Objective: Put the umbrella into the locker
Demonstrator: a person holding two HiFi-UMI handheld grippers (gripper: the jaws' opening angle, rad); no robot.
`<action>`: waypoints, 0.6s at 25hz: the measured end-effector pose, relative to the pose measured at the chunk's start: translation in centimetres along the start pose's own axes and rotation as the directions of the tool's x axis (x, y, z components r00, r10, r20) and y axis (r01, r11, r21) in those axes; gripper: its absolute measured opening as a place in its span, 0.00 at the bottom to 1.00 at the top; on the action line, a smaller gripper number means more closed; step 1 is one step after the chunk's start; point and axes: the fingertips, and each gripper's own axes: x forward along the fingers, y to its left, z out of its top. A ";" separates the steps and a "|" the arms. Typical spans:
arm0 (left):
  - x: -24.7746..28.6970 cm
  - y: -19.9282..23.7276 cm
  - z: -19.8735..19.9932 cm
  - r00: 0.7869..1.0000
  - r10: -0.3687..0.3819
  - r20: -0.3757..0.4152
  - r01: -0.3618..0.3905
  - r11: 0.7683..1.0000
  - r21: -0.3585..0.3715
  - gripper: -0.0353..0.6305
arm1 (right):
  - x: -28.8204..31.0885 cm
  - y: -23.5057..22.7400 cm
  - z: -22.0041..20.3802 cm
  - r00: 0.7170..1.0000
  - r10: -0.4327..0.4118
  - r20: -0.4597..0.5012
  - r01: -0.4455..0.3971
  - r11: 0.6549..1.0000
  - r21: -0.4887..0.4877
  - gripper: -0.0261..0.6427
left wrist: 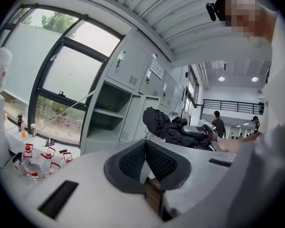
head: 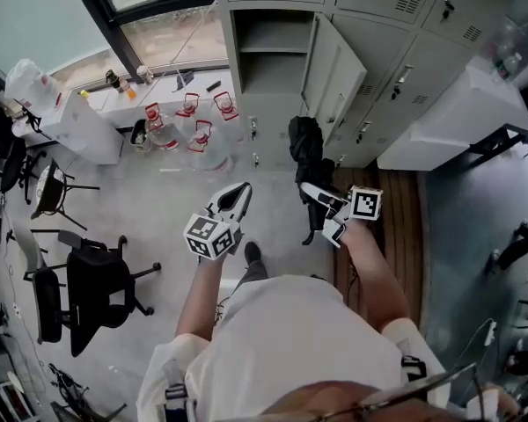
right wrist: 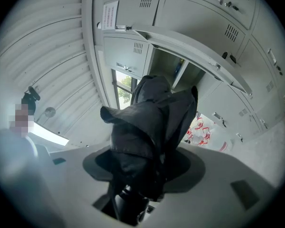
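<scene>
Grey concrete floor (head: 158,192) underfoot, with a wall of pale grey metal lockers (head: 396,69) from 12 to 2 o'clock in the head view. One open locker compartment (head: 268,60) at 12 o'clock, hinged door (head: 334,77) swung out toward 1 o'clock, bare shelf (head: 268,49) inside.

Black folded fabric umbrella (head: 306,152) in the air just outside that opening, clamped low on its bundle by the right gripper (head: 319,209), jaws wide around the cloth. Left gripper (head: 239,192) at 9 o'clock of it, pads tip to tip, nothing between them.

Only in the head view: black office chairs (head: 88,288) at 9 o'clock, strip of wooden flooring (head: 396,227) at 3.

Only in the left gripper view: distant person (left wrist: 218,123) below a railed balcony (left wrist: 228,103) at 3 o'clock.

Cluster of clear red-handled water bottles (head: 201,135) on the floor at 11 o'clock, beneath the window (head: 158,33).
</scene>
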 end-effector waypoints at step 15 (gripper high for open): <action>5.4 11.8 2.6 0.991 -0.127 -0.041 0.126 0.992 -0.028 0.06 | 8.5 -3.7 4.9 0.994 -0.059 0.096 0.057 0.998 0.025 0.42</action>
